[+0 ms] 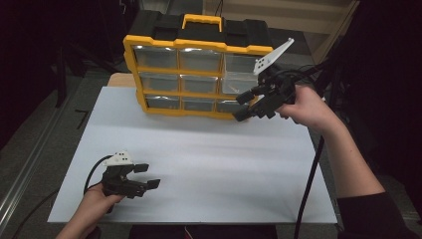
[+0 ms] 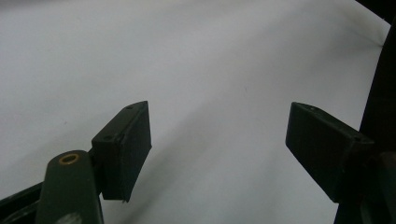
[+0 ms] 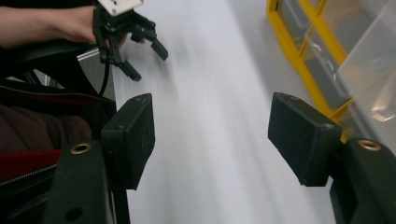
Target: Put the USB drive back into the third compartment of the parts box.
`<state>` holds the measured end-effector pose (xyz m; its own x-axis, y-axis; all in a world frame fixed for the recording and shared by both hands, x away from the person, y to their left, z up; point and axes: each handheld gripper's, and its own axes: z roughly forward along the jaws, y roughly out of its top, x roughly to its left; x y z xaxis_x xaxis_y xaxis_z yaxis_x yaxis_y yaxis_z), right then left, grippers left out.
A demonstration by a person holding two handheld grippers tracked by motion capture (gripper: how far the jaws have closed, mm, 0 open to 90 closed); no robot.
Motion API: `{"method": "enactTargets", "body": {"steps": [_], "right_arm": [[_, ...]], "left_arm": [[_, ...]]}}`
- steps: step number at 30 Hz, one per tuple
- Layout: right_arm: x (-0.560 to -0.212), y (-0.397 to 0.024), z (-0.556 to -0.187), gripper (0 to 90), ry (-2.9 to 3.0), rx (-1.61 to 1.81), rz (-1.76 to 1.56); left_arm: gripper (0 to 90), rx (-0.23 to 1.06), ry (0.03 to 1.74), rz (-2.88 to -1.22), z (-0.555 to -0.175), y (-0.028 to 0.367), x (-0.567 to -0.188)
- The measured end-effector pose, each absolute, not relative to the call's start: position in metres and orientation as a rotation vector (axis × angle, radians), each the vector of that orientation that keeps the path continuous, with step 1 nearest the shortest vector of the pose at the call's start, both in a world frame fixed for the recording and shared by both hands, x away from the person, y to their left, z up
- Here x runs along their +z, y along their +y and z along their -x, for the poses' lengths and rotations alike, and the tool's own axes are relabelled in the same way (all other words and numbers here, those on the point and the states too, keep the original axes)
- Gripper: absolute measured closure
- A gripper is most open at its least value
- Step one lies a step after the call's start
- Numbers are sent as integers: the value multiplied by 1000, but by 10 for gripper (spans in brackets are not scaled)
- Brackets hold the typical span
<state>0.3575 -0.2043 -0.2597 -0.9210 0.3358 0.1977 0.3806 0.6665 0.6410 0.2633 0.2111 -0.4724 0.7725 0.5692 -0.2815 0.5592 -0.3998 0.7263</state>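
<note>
A white bench (image 1: pixel 209 164) was seen from above, with dark floor around its edges. A yellow drawer box (image 1: pixel 196 74) with clear drawers was stood at the far edge, at about 12 o'clock. It had a black top and a yellow handle (image 1: pixel 201 21). The middle of the bench was left bare, so a lot of open room was seen between the box and the near edge.

The left claw (image 1: pixel 148 177) was held low near the 8 o'clock corner, just above the white top. Its jaws were spread wide and nothing was held between them. In the left gripper view, only bare white bench (image 2: pixel 196 70) was seen between the two jaws.

The right claw (image 1: pixel 242 106) was held up at about 2 o'clock, right beside the lower right corner of the box. Its jaws were spread wide too, and nothing was gripped. Whether a jaw was touching the box could not be told. In the right gripper view, the yellow frame (image 3: pixel 299 51) was seen close by one jaw, and the left claw (image 3: pixel 144 58) was seen far off across the bench.
</note>
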Motion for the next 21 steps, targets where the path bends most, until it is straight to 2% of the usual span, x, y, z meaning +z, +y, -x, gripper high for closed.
{"method": "enactTargets", "body": {"steps": [21], "right_arm": [[-349,-194,-339,279,-2796,-1038,697]], "left_arm": [[238,19,842,-2082,-263,211,-472]]}}
